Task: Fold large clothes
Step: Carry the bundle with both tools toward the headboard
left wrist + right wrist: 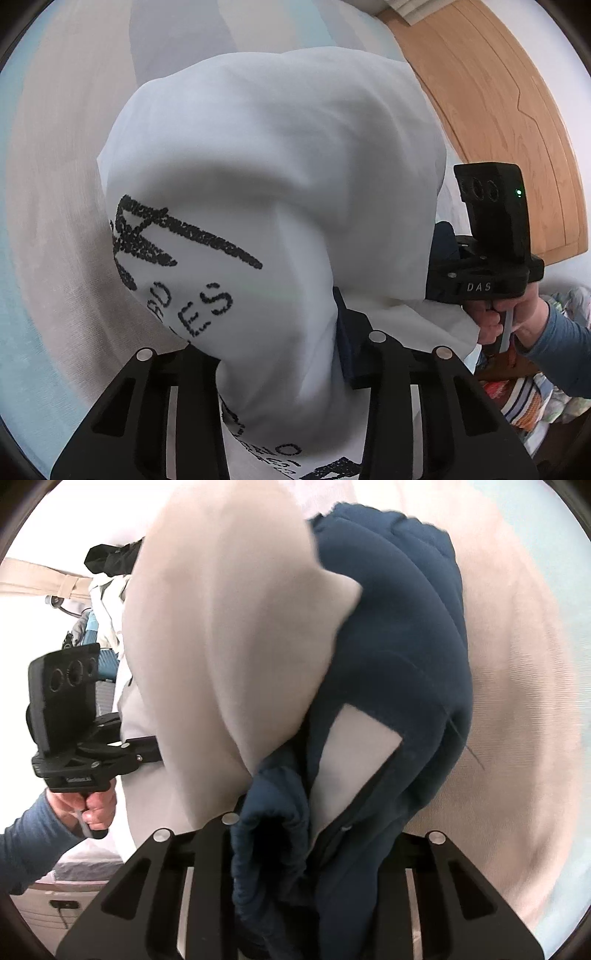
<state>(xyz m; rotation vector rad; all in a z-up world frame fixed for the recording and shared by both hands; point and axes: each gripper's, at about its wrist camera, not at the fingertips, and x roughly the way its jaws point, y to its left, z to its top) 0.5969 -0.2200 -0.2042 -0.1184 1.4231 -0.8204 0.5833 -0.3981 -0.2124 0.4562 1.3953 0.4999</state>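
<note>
A large white garment (258,166) with black printed lettering and navy blue parts hangs bunched in the air. My left gripper (291,354) is shut on its white cloth, which covers the fingertips. In the right wrist view the same garment shows its white body (229,627) and navy blue fleece part (399,657). My right gripper (306,834) is shut on the navy fabric. The right gripper's body (487,236) shows at the right of the left wrist view, the left gripper's body (70,716) at the left of the right wrist view.
Below lies a bed surface with beige and pale blue stripes (55,184). A wooden headboard (498,110) curves at the upper right. A heap of other clothes (535,391) lies at the lower right. A curtain and clutter (74,590) stand at the left.
</note>
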